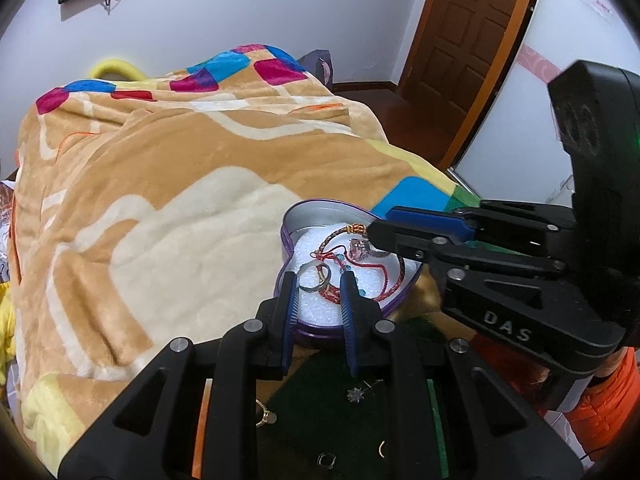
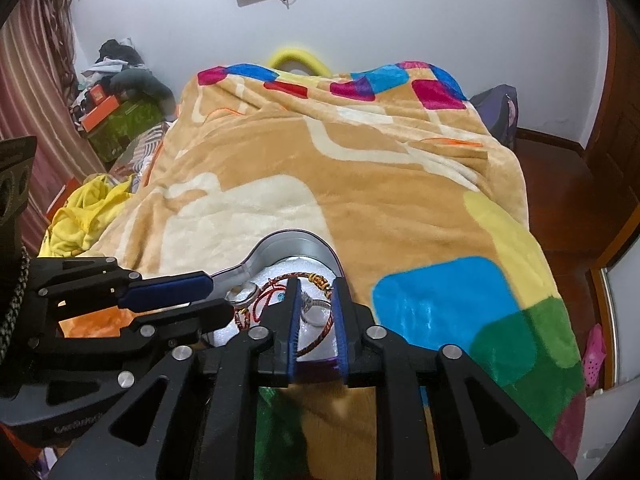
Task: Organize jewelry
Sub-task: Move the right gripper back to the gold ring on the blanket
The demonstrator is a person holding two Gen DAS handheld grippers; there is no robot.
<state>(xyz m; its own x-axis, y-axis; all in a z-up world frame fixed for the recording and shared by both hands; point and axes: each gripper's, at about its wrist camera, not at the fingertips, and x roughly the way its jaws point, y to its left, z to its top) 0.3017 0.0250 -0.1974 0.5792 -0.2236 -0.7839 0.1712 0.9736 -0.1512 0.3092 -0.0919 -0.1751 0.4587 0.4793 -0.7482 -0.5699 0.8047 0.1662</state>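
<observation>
A heart-shaped purple tin [image 1: 308,209] [image 2: 280,242] with white foam lining lies on the bed. It holds a silver band ring [image 1: 314,277] [image 2: 245,294], red cord bracelets [image 1: 362,268] [image 2: 267,294] and a pink-stone ring [image 1: 359,249] [image 2: 311,303]. My left gripper [image 1: 319,280] hangs over the tin's near side, jaws apart, with the silver ring between its tips. My right gripper [image 2: 316,286] reaches in from the right [image 1: 380,226], jaws apart, over the stone ring. Neither grips anything.
A tan patterned blanket [image 1: 160,184] covers the bed. Loose jewelry lies on a dark green mat near me: a gold ring [image 1: 265,416], a silver star pendant [image 1: 356,394], a small clasp [image 1: 326,460]. A wooden door [image 1: 460,40] stands behind.
</observation>
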